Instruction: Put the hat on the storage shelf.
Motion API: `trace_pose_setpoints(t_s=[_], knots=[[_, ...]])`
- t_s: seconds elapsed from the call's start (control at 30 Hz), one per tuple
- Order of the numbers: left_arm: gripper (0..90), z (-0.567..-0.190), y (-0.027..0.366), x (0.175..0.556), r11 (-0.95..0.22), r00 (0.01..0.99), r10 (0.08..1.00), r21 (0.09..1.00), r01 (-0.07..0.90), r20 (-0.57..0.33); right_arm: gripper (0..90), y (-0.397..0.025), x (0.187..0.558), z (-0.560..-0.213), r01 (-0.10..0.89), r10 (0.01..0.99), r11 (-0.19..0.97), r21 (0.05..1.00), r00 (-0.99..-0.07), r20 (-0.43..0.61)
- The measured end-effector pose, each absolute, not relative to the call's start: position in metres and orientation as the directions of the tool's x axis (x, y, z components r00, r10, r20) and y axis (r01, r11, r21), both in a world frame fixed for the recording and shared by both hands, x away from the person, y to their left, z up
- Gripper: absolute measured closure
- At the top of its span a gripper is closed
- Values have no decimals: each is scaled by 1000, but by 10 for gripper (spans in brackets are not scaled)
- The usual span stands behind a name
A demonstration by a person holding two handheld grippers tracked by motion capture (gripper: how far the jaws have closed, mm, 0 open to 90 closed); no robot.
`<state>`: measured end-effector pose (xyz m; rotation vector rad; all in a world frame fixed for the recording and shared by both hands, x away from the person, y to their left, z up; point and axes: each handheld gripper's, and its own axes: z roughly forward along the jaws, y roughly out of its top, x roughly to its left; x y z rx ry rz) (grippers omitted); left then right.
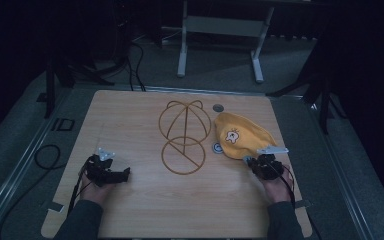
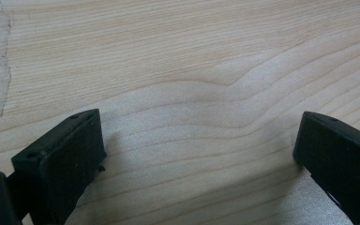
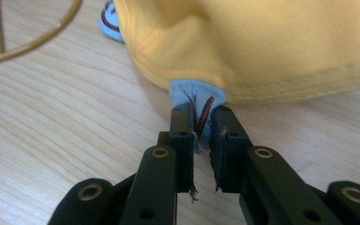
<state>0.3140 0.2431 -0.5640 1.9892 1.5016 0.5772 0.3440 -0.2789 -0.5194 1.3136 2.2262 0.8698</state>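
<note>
The yellow hat (image 1: 241,136) lies at the table's (image 1: 140,210) right side, beside the wire frame (image 1: 182,137). The right gripper (image 3: 201,124) pinches the hat's light-blue tab (image 3: 197,93) (jaws clamped on it), while the left gripper (image 2: 197,154) rests wide open over bare wood

wire frame (image 1: 184,136), wood table (image 1: 130,115), cables (image 1: 47,156)

Black two-jaw tools (image 1: 111,172) with brass rivets, grey plates, dark sleeves (image 1: 82,220)

Left claw (image 1: 125,174) rests low with jaws wide apart; right claw (image 1: 247,161) is clamped tight.
</note>
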Motion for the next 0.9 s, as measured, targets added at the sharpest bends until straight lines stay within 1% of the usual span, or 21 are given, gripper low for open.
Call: trace_pose_setpoints(t_s=[0.9], knots=[[23, -564, 243, 314, -203, 275, 961, 675, 709, 0, 823, -273, 331, -470, 524, 871, 341, 780, -488, -53]])
